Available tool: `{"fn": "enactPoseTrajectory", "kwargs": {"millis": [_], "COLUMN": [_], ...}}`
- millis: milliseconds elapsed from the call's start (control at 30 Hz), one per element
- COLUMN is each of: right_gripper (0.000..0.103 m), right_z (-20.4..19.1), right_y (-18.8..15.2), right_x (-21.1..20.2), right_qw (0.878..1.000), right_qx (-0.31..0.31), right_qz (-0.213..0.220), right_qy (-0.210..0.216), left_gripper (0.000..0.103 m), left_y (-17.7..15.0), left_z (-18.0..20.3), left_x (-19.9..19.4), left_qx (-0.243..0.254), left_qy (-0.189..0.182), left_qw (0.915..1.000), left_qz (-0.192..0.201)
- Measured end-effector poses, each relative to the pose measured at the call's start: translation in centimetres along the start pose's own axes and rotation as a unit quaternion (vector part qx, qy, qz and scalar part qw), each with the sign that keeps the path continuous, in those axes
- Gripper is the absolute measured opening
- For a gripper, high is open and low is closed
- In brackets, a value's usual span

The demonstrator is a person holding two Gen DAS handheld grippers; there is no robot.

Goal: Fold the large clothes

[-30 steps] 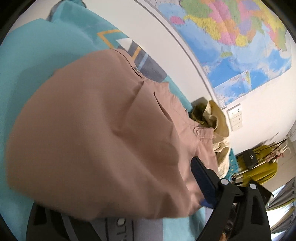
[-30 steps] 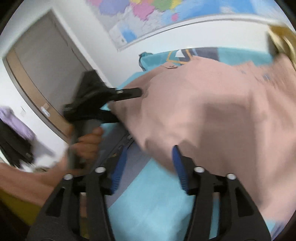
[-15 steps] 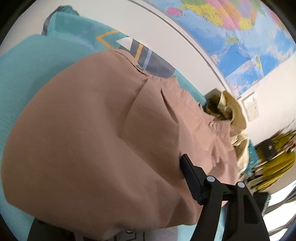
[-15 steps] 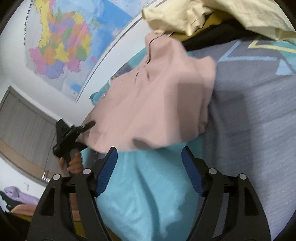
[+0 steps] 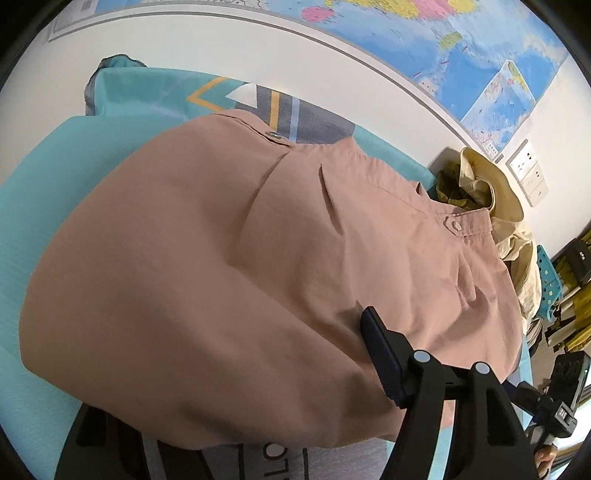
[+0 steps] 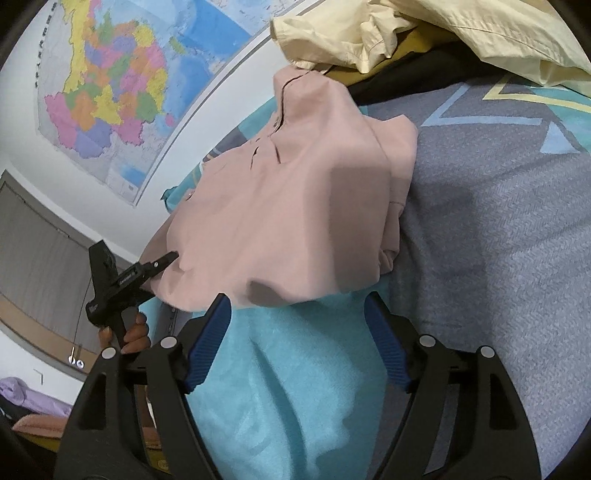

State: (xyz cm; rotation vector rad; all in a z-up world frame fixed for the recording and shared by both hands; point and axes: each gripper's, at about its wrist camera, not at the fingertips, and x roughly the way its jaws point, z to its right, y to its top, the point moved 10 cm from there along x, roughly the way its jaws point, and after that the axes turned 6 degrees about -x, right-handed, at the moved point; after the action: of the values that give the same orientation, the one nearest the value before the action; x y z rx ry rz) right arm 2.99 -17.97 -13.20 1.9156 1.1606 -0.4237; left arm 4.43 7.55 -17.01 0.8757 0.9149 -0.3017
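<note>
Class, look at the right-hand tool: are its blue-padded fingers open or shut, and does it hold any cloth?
Open and empty. The right tool has its blue fingers spread wide, with only turquoise bedding between them; the dusty-pink garment lies just beyond.

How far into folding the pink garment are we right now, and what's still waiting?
Done: the pink garment lies doubled over on the bedspread, so at least one fold looks made. In hand: the left gripper sits at its near edge with fabric draped over it; whether it is clamped is unclear. The right gripper is open and empty. Left: any further folds, plus the cream clothes pile.
</note>
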Motion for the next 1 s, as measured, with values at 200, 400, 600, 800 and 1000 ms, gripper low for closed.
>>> {"fn": "enactPoseTrajectory", "kwargs": {"millis": [200, 400, 600, 800, 1000], "right_gripper": [0.075, 0.075, 0.076, 0.080, 0.079], "right_z": [0.2, 0.6, 1.0, 1.0, 1.1], "right_y": [0.7, 1.1, 1.4, 2.5, 2.5], "right_x": [0.5, 0.6, 0.4, 1.5, 0.9], "right_qw": [1.000, 1.000, 0.999, 0.999, 0.998], "right_qx": [0.002, 0.014, 0.006, 0.004, 0.007], "right_qz": [0.011, 0.021, 0.025, 0.043, 0.045], "right_qy": [-0.008, -0.011, -0.028, -0.030, -0.045], "left_gripper": [0.069, 0.073, 0.084, 0.088, 0.079], "left_y": [0.0, -0.1, -0.1, 0.4, 0.6], "left_z": [0.1, 0.1, 0.5, 1.3, 1.1], "left_x": [0.0, 0.0, 0.1, 1.0, 1.1], "left_qx": [0.004, 0.009, 0.006, 0.019, 0.030], "left_qy": [0.006, 0.006, -0.023, -0.010, 0.015], "left_qw": [1.0000, 0.9999, 0.9997, 0.9998, 0.9995], "left_qz": [0.000, -0.002, -0.005, -0.003, 0.000]}}
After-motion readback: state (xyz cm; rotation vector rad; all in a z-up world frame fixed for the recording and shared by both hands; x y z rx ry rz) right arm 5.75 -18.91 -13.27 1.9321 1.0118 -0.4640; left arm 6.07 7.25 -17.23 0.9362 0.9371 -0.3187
